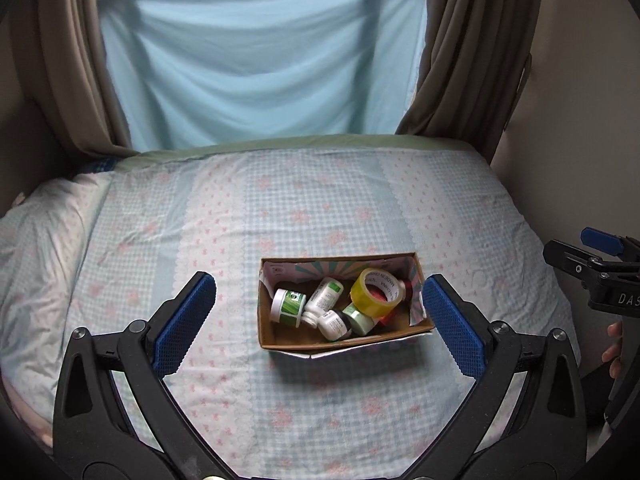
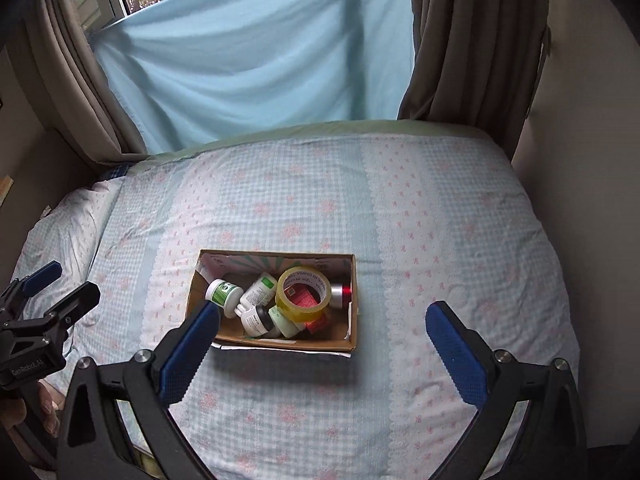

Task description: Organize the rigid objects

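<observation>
An open cardboard box [image 1: 280, 338] [image 2: 288, 346] sits on the bed. Inside lie a yellow tape roll [image 1: 376, 292] [image 2: 304, 290], a white jar with a green label [image 1: 287, 307] [image 2: 224, 295], a white bottle [image 1: 326, 294] [image 2: 261, 289], a dark-capped bottle [image 1: 335, 324] [image 2: 256, 319], a pale green jar [image 1: 358, 318] [image 2: 285, 323], a red box [image 2: 306, 296] and a red-and-silver can [image 2: 342, 292]. My left gripper [image 1: 320, 312] hovers open before the box, which lies between its fingers in view. My right gripper [image 2: 322, 324] is open too, its left finger [image 2: 188, 354] overlapping the box's near-left corner.
The bed [image 1: 320, 208] has a checked floral sheet, with a pillow [image 1: 36, 248] at the left. Curtains [image 1: 472, 60] and a blue cloth [image 1: 260, 60] hang behind it. A wall [image 1: 580, 120] borders the right side. A person's fingers [image 1: 614, 348] hold the right gripper's handle.
</observation>
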`<action>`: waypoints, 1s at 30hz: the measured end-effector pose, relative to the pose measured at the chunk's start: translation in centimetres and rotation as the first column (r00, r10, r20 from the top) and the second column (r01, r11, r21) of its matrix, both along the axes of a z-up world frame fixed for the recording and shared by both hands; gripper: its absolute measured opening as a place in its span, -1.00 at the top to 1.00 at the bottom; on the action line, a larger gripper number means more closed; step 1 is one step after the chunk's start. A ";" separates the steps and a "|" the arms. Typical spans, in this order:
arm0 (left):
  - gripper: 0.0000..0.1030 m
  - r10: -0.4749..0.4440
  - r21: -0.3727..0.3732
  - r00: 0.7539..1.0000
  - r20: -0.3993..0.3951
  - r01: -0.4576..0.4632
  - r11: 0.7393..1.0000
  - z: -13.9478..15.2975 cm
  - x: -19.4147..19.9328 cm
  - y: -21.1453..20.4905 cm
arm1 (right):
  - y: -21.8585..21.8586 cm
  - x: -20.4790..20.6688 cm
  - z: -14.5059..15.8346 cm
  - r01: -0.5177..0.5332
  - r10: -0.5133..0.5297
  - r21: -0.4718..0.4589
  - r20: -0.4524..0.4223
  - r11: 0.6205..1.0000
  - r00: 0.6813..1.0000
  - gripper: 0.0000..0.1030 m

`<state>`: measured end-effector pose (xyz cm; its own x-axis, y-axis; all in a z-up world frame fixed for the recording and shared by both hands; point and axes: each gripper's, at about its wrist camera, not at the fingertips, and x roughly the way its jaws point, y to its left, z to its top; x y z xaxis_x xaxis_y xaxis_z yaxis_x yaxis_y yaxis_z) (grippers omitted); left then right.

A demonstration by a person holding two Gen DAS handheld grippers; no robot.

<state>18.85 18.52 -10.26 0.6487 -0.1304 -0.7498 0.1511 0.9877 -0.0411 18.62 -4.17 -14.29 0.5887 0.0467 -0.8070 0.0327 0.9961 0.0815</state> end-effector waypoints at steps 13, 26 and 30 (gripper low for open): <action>-1.00 0.037 -0.012 0.956 0.290 -0.036 0.999 9.7 -9.0 -8.3 | -5.9 -9.3 9.9 0.037 -0.024 -0.042 0.278 0.998 0.960 -1.00; -0.99 0.040 -0.016 0.949 0.313 -0.037 0.999 9.5 -12.3 -11.6 | -8.9 -12.9 10.0 0.086 -0.060 -0.062 0.333 0.994 0.941 -1.00; -1.00 0.038 -0.016 0.949 0.314 -0.035 0.999 9.5 -12.8 -12.0 | -9.1 -13.2 10.0 0.090 -0.061 -0.069 0.340 0.994 0.938 -1.00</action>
<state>6.01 6.56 -0.75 0.8559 -0.1084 -0.5057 0.1216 0.9926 -0.0069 5.46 -13.28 -4.34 0.8258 -0.0666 -0.5600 0.0930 0.9955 0.0188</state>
